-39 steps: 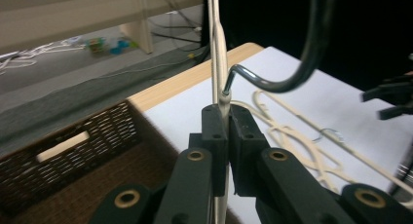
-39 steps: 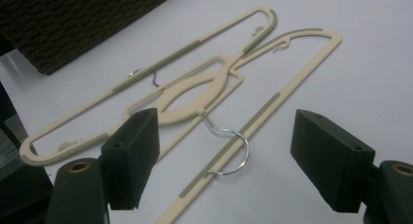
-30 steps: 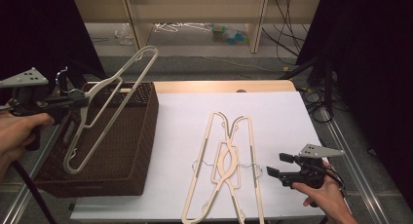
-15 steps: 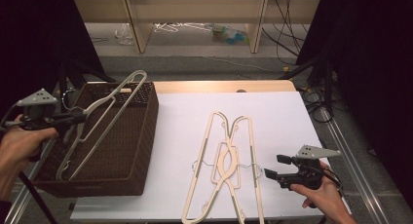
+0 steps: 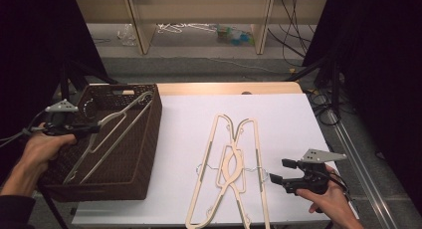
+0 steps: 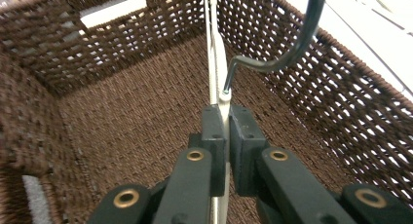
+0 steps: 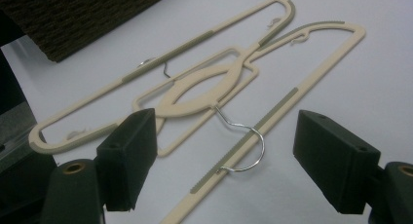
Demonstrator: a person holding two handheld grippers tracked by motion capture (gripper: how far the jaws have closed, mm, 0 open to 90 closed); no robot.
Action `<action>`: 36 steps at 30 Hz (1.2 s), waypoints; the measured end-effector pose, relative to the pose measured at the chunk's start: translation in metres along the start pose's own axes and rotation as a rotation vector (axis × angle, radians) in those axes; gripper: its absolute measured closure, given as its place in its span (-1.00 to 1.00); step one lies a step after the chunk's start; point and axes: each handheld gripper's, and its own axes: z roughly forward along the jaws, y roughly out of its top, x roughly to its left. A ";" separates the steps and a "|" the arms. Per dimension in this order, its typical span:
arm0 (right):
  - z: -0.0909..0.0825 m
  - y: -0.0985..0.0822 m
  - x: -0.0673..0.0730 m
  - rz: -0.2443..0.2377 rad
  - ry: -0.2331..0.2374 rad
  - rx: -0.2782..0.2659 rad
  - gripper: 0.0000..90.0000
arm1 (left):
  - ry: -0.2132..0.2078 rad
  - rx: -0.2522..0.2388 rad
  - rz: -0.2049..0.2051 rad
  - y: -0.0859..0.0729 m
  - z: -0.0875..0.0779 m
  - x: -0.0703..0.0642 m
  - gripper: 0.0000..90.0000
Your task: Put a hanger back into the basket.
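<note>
Hanger, cream plastic with a metal hook, slanting inside wicker basket, lower end near the basket floor, upper end resting toward the far rim. Clamped at the neck, just under the hook, by left gripper, jaws pressed together on the thin plastic; likely gripped there to keep the frame from swinging while going in lengthwise. Hook arching up and over the basket's side wall in the left gripper view. Probably the lowering step, release not yet made. Right of the basket, on white tabletop, two more hangers lying crossed, hooks interlocked near the middle. Right gripper beyond those, farther from the basket, jaws wide apart and empty, aimed at the nearest wire hook; seemingly waiting for the next pick.
</note>
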 end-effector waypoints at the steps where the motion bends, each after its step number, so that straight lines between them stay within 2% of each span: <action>1: 0.000 0.000 0.000 0.001 0.001 -0.002 -0.44 | -0.005 -0.004 -0.011 -0.001 0.004 0.000 0.90; 3: 0.001 0.000 0.000 -0.001 0.005 0.004 -0.44 | 0.017 0.003 -0.022 -0.002 0.009 0.002 0.90; 4: 0.001 0.000 0.000 -0.005 0.002 0.001 -0.44 | 0.026 -0.003 0.008 -0.002 0.011 0.005 0.90; 5: 0.001 0.000 0.001 -0.005 0.004 0.001 -0.44 | 0.026 -0.003 0.008 -0.002 0.011 0.005 0.90; 6: 0.001 0.000 0.001 -0.005 0.004 0.001 -0.44 | 0.033 -0.021 -0.012 -0.003 0.015 0.005 0.90; 7: 0.002 0.000 0.001 -0.005 0.004 0.001 -0.44 | 0.040 -0.022 -0.005 -0.004 0.017 0.007 0.89; 10: 0.002 -0.001 0.002 -0.008 0.009 0.008 -0.44 | 0.059 -0.022 -0.022 -0.007 0.024 0.012 0.88; 11: 0.002 0.000 0.002 -0.011 0.012 0.009 -0.44 | 0.080 -0.046 -0.062 -0.009 0.027 0.013 0.88; 12: 0.002 0.000 0.002 -0.010 0.010 0.007 -0.44 | 0.100 -0.048 -0.071 -0.010 0.027 0.014 0.86; 13: 0.003 -0.001 0.002 -0.010 0.011 0.007 -0.44 | 0.131 -0.008 -0.064 -0.011 0.024 0.015 0.82; 14: 0.004 -0.001 0.002 -0.008 0.020 -0.007 -0.44 | 0.178 -0.004 -0.095 -0.013 0.024 0.016 0.80; 15: 0.003 -0.001 0.002 -0.010 0.011 0.007 -0.44 | 0.178 -0.004 -0.095 -0.013 0.024 0.016 0.77; 16: 0.003 -0.001 0.002 -0.010 0.011 0.007 -0.44 | 0.205 0.003 -0.126 -0.015 0.022 0.016 0.77; 17: 0.003 -0.001 0.002 -0.009 0.011 0.007 -0.44 | 0.224 0.000 -0.131 -0.016 0.021 0.017 0.75; 18: 0.005 -0.001 0.003 -0.006 0.020 -0.007 -0.44 | 0.288 -0.007 -0.153 -0.017 0.018 0.016 0.68; 19: 0.005 -0.001 0.003 -0.006 0.020 -0.007 -0.44 | 0.288 -0.007 -0.153 -0.017 0.018 0.016 0.67; 20: 0.004 -0.001 0.003 -0.007 0.011 0.010 -0.44 | 0.321 -0.021 -0.153 -0.017 0.016 0.014 0.67; 22: 0.007 -0.001 0.006 -0.007 0.017 0.006 -0.44 | 0.342 -0.037 -0.153 -0.016 0.013 0.011 0.55; 24: 0.009 -0.002 0.007 -0.010 0.024 0.011 -0.44 | 0.324 -0.044 -0.144 -0.015 0.011 0.004 0.55; 25: 0.011 -0.002 0.008 -0.011 0.034 0.004 -0.44 | 0.325 -0.066 -0.138 -0.012 0.009 -0.001 0.53; 26: 0.010 -0.002 0.011 -0.014 0.016 0.034 -0.44 | 0.314 -0.082 -0.139 -0.011 0.008 -0.005 0.47; 27: 0.013 -0.001 0.015 -0.017 0.015 0.039 -0.44 | 0.269 -0.129 -0.136 -0.006 0.005 -0.018 0.36; 28: 0.015 -0.002 0.017 -0.017 0.023 0.023 -0.44 | 0.246 -0.140 -0.145 -0.005 0.005 -0.025 0.32; 29: 0.015 -0.002 0.017 -0.017 0.023 0.023 -0.44 | 0.246 -0.140 -0.145 -0.005 0.005 -0.025 0.24; 30: 0.016 -0.001 0.018 -0.018 0.025 0.030 -0.44 | 0.218 -0.150 -0.123 -0.001 0.004 -0.034 0.24; 31: 0.017 -0.001 0.022 -0.016 0.022 0.034 -0.45 | 0.194 -0.172 -0.123 0.002 0.003 -0.045 0.16; 32: 0.020 -0.001 0.027 -0.009 0.009 0.030 -0.46 | 0.177 -0.180 -0.107 0.004 0.003 -0.052 0.04; 33: 0.020 -0.001 0.030 -0.012 -0.002 0.028 -0.46 | 0.125 -0.231 -0.089 0.008 0.002 -0.070 0.00; 34: 0.020 -0.001 0.030 -0.012 -0.002 0.028 -0.46 | 0.125 -0.231 -0.089 0.008 0.002 -0.070 -0.04; 36: 0.021 -0.001 0.033 -0.012 -0.018 0.026 -0.47 | 0.076 -0.268 -0.085 0.010 0.002 -0.089 -0.09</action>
